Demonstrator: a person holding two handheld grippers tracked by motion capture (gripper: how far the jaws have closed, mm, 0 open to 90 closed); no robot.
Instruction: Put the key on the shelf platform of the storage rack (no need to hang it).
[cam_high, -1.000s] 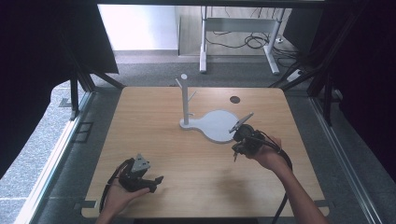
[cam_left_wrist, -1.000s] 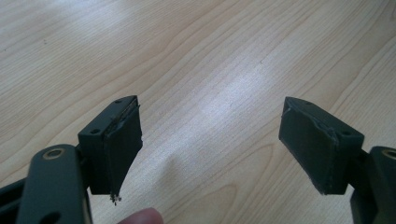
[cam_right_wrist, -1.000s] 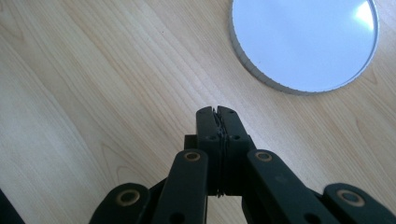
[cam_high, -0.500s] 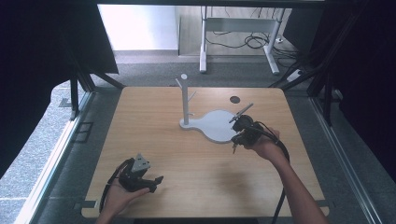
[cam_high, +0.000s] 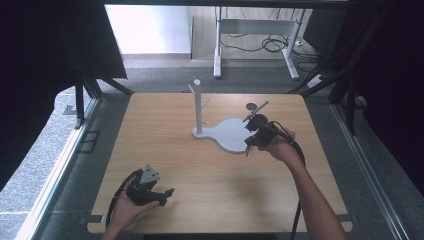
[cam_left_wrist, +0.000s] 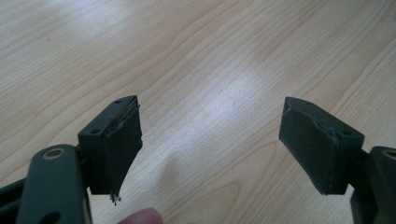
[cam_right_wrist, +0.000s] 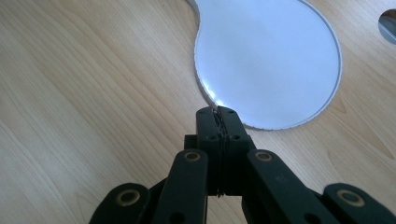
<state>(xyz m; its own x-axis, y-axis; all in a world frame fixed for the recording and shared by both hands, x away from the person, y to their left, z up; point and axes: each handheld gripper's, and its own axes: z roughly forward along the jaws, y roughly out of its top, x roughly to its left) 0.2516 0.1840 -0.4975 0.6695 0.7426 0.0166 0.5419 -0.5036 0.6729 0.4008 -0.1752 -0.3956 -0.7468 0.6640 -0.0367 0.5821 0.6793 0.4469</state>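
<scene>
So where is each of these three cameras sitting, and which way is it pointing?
High view: fixed above the person's side, looking forward and down on the wooden table; both forearms, the left gripper and right gripper show.
Left gripper view: rides the left gripper, facing bare tabletop between wide-open jaws; a fingertip peeks in below.
Right gripper view: rides the right gripper, jaws shut, looking at the white stand base.
Shared: the high and right gripper views both show the white stand base.

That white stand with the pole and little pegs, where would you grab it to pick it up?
Probably the upright pole, below its pegs, coming in level from the side with an open claw. The stand's flat base lies flush on the table, so its edge offers little to pinch.
</scene>
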